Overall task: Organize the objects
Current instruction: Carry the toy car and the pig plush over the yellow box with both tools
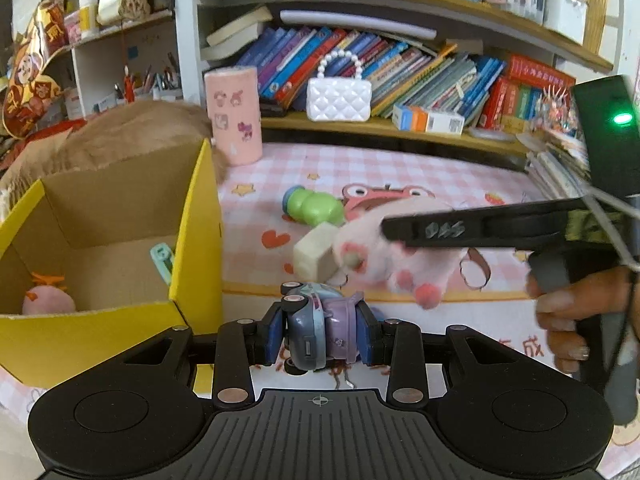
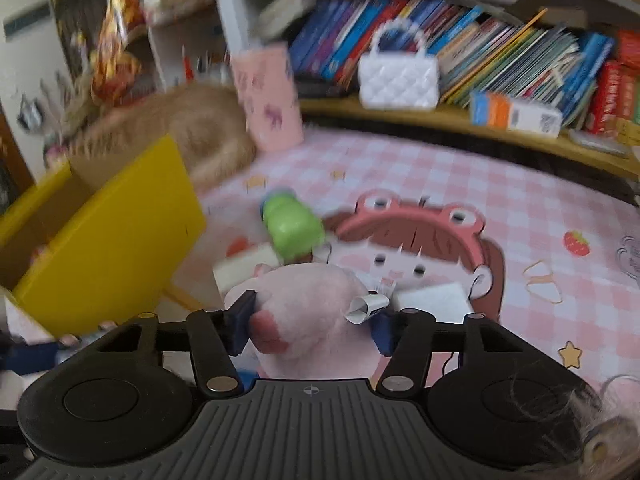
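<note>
My left gripper (image 1: 320, 334) is shut on a small blue and purple toy car (image 1: 308, 330), held just right of the yellow cardboard box (image 1: 196, 240). In the box lie a pink toy (image 1: 48, 300) and a mint clip (image 1: 164, 258). My right gripper (image 2: 311, 326) has its blue pads pressed on both sides of a pink plush toy (image 2: 312, 292), which carries a curled paper tag. In the left wrist view that plush (image 1: 400, 268) hangs under the right gripper's black finger (image 1: 460, 232), above the pink checked mat (image 1: 400, 172). A hand (image 1: 568, 312) holds the right gripper's grip.
A green toy (image 1: 316, 208) and a cream block (image 1: 312, 256) lie on the mat behind the plush. A white block (image 2: 432, 298) lies at its right. A pink cylinder (image 1: 234, 116), a white purse (image 1: 338, 98) and shelves of books stand behind.
</note>
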Demonstrator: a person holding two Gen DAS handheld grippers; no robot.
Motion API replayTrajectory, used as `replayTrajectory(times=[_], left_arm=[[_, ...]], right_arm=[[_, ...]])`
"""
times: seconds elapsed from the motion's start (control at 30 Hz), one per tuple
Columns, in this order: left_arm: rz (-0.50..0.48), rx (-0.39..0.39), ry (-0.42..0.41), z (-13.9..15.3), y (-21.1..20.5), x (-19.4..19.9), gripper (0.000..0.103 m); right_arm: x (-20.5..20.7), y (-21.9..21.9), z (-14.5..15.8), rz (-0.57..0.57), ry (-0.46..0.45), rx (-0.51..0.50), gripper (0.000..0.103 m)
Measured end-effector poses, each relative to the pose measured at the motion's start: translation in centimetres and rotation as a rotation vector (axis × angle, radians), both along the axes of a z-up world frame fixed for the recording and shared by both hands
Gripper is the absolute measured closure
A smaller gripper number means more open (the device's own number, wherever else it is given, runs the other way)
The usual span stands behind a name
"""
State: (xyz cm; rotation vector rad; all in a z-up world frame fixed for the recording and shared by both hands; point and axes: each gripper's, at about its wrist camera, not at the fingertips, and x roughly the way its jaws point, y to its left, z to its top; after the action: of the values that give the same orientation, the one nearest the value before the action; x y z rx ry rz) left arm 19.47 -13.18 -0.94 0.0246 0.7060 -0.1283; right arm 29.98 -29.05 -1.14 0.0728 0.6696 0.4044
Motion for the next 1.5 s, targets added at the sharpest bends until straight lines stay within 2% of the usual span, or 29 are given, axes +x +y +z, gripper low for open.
replayTrajectory(times=[0.2, 0.57, 0.8, 0.97, 1.27, 1.5], left_arm=[[-0.022, -0.029, -0.048, 1.3, 0.3, -0.6, 0.068], [-0.121, -0.090, -0.086, 2.1, 2.1, -3.8, 0.068], [-0.152, -0.115, -0.084, 1.9, 4.8, -6.5, 0.068], [-0.143, -0.116, -0.068, 1.9, 8.0, -8.9, 0.068], [-0.057, -0.112, -0.036, 1.3, 14.3, -13.2, 0.068], [0.011, -0.101, -0.025, 1.1, 18.5, -16.1, 0.068]], right_arm=[[-3.4, -1.7, 3.5, -0.186, -0.092, 0.002, 0.049], [-11.4, -1.6, 5.7, -0.405, -0.096, -0.004, 0.048], [-16.3, 0.5, 5.0, -0.505, -0.028, 0.007, 0.048], [-19.1, 3.7, 4.4, -0.496, 0.006, -0.008, 0.048], [-23.0, 11.5, 3.3, -0.358, 0.060, -0.082, 0.048], [-25.1, 16.5, 2.4, -0.259, 0.083, -0.091, 0.048]])
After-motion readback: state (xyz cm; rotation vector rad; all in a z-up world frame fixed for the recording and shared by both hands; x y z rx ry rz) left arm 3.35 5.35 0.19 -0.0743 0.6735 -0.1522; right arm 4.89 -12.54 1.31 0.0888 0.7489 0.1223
